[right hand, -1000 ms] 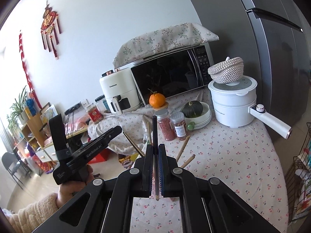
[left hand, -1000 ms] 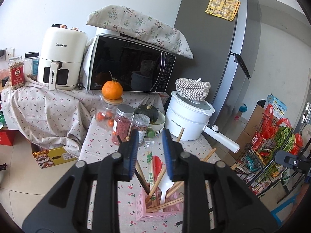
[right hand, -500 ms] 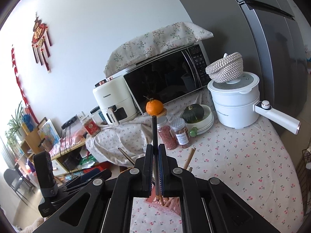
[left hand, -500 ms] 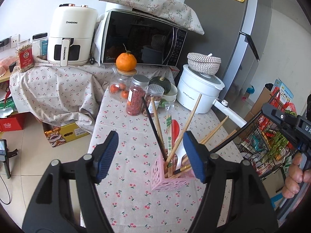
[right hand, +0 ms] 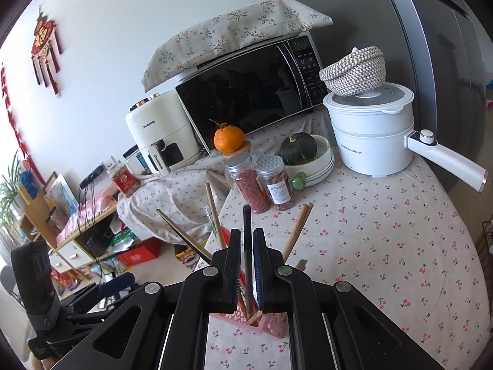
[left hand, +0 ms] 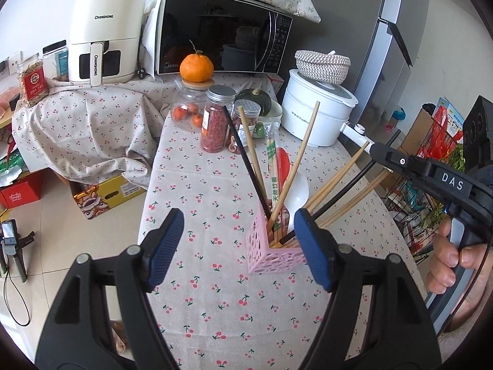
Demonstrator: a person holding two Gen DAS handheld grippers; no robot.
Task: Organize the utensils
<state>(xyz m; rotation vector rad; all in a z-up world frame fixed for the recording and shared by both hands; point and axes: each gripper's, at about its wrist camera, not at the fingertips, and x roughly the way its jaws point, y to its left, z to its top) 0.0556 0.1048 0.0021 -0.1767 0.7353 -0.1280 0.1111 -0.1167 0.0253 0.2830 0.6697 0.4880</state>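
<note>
Cherry-print tabletop (left hand: 215, 182) carries a pink basket (left hand: 271, 254); left claw (left hand: 235, 246) wide, just opened, empty; right claw (right hand: 245, 265) barely parted around a black chopstick (right hand: 247, 246).

Readable stuff in your two views, going around the clock: up at 10 o'clock in your left wrist view, the white air fryer (left hand: 103, 35) says "CHANGHONG" across its front, and the same word runs down its handle. The microwave (left hand: 222, 32) at 12 has a small "Midea" logo low on its door. Over at 3 o'clock, the black gripper body (left hand: 443, 178) you're holding shows "DAS". The white electric pot (right hand: 371, 137), at 2 o'clock in your right wrist view, has "Royalstar" on its side. The jar labels and the chopstick wrapper are too small to read.
</note>
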